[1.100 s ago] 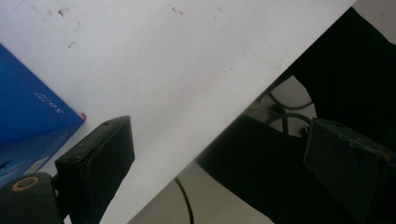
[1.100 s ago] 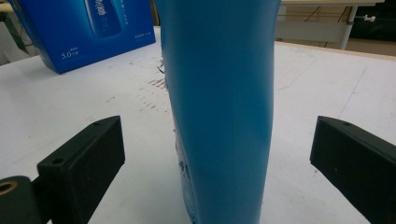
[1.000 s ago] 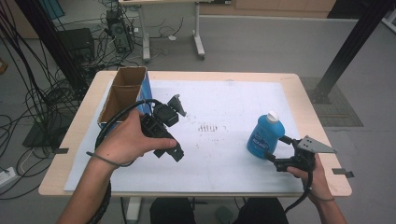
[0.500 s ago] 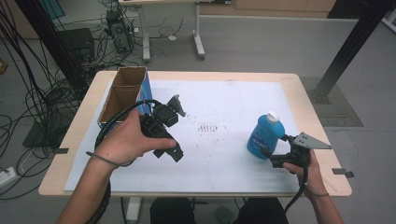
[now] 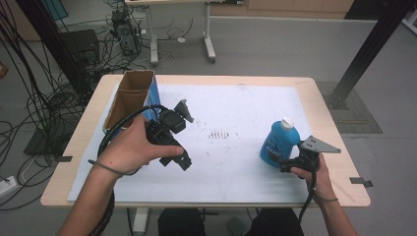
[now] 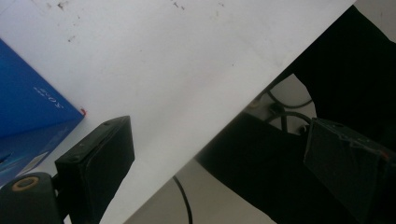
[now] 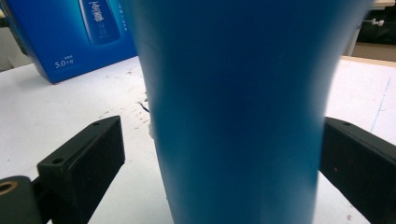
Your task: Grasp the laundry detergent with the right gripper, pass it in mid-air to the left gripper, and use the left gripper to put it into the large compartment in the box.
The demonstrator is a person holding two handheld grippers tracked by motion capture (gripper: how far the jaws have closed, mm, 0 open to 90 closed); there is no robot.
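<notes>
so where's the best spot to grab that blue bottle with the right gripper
Probably the lower body of the blue bottle, approached level from the person's side. The bottle stands upright on the white sheet, and in the right gripper view its body already sits between the open jaws of the right gripper. It narrows toward the white cap, so higher up gives less purchase.

In the right gripper view, the blue bottle (image 7: 238,107) stood so close that it blurred, its top and base cut off by the picture's edges. The blue box (image 6: 28,116) ran off the left edge of the left gripper view, its print too small to read. In the high view, the person's right hand (image 5: 314,174) hid the right hand-held gripper (image 5: 287,164) where it met the bottle.
</notes>
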